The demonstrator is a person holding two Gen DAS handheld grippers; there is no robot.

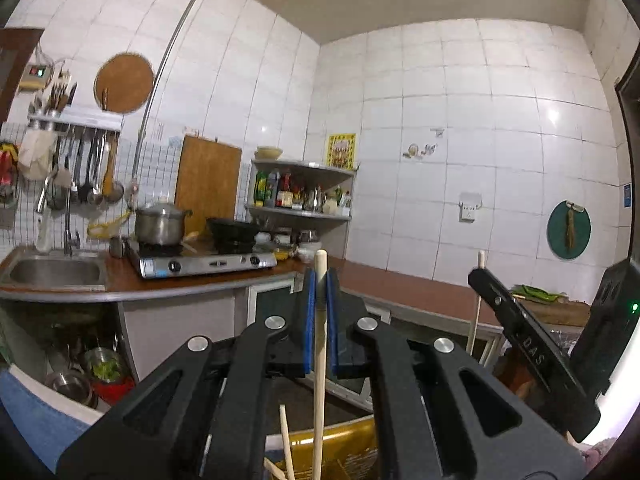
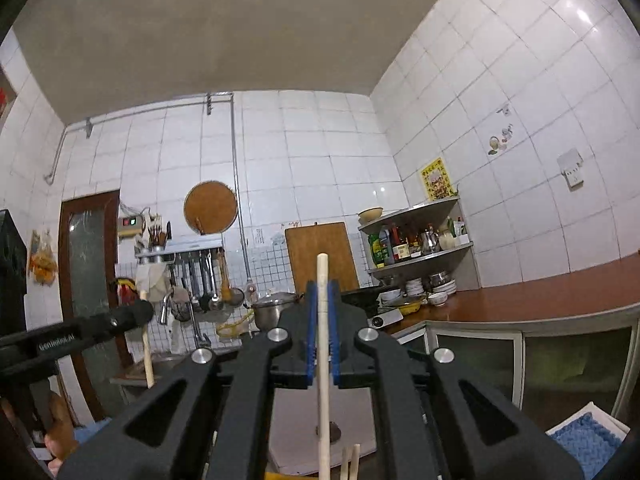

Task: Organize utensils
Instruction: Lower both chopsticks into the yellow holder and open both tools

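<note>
In the left wrist view my left gripper (image 1: 320, 280) is shut on a pale wooden chopstick (image 1: 319, 380) that stands upright between its blue pads, its top poking above the fingertips. Below it, a yellow container (image 1: 348, 440) holds more loose chopsticks (image 1: 286, 440). My right gripper (image 1: 479, 276) shows at the right of that view with its own stick (image 1: 476, 312). In the right wrist view the right gripper (image 2: 322, 292) is shut on an upright chopstick (image 2: 323, 400). At the left of this view is the left gripper (image 2: 141, 311) with its stick (image 2: 147, 356). Two more chopstick tips (image 2: 350, 460) rise at the bottom.
A brown L-shaped counter (image 1: 400, 280) carries a sink (image 1: 54, 272), a gas stove (image 1: 204, 262) with a steel pot (image 1: 160, 224) and a dark wok (image 1: 234, 230). A corner shelf (image 1: 304, 212) holds bottles. Ladles hang on a wall rack (image 1: 80, 128). A blue cloth (image 2: 592, 440) lies low at the right.
</note>
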